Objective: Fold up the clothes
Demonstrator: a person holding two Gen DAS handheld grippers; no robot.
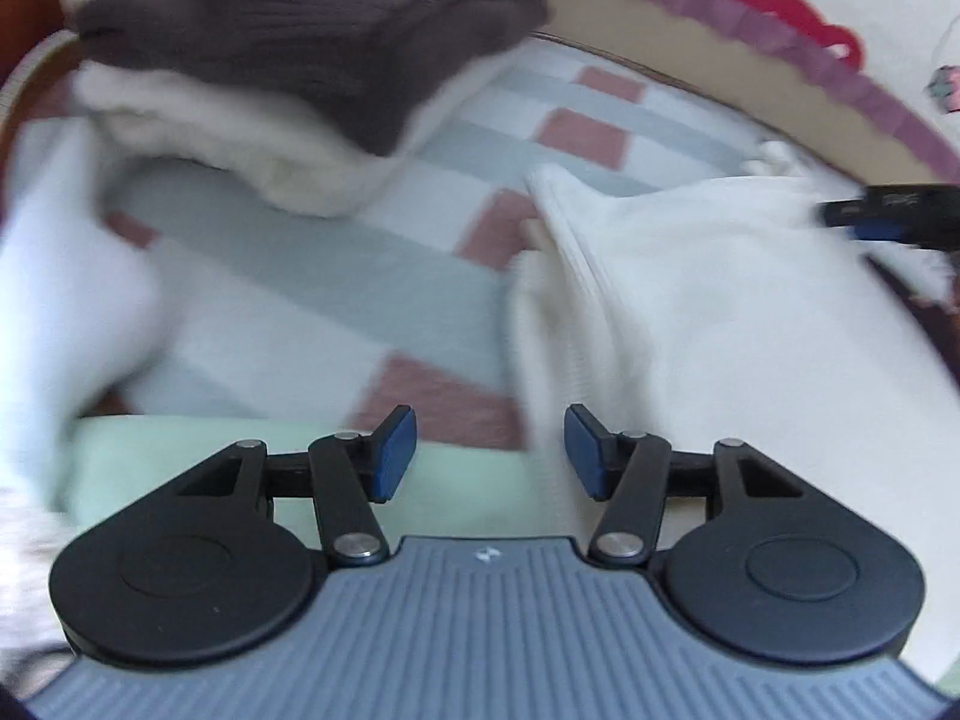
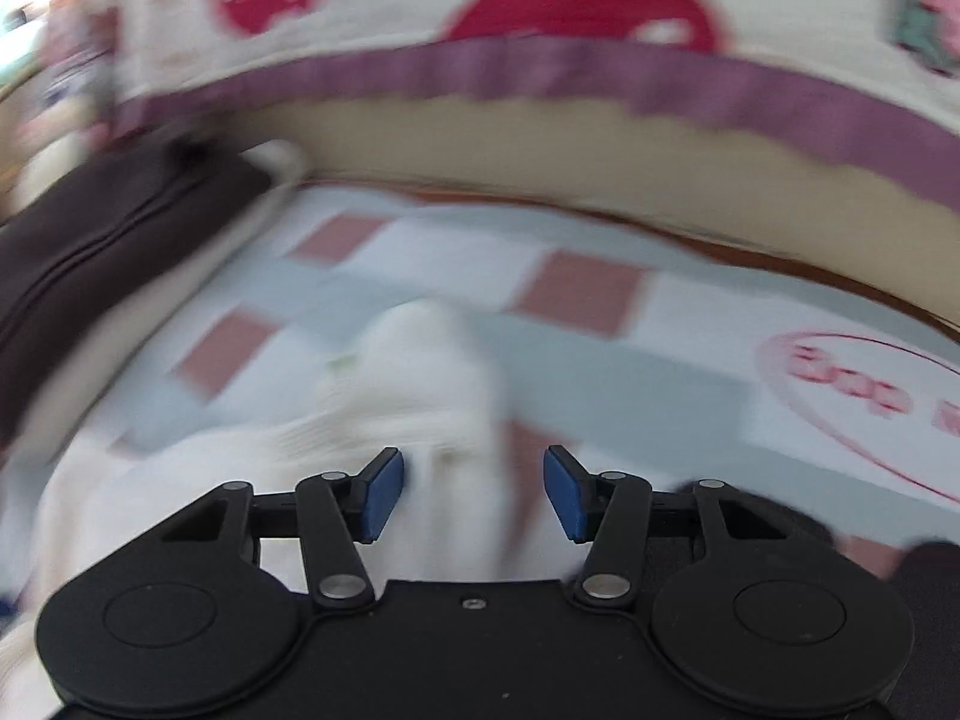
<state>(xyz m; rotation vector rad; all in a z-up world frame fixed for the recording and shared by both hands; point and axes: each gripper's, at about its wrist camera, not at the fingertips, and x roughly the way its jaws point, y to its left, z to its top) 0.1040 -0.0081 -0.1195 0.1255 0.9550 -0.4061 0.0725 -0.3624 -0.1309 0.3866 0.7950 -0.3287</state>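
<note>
Hovering with jaws released, the left gripper (image 1: 489, 450) and right gripper (image 2: 474, 492) flank a crumpled white garment (image 1: 690, 300), frame right on the bed (image 1: 360, 252), likely positioning for corners.

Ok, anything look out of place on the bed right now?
Nothing damaged or spilled. The white garment lies rumpled and unfolded on the checked sheet, ahead of both open claws. The brown and white stack sits skewed. Both views are blurred.
</note>
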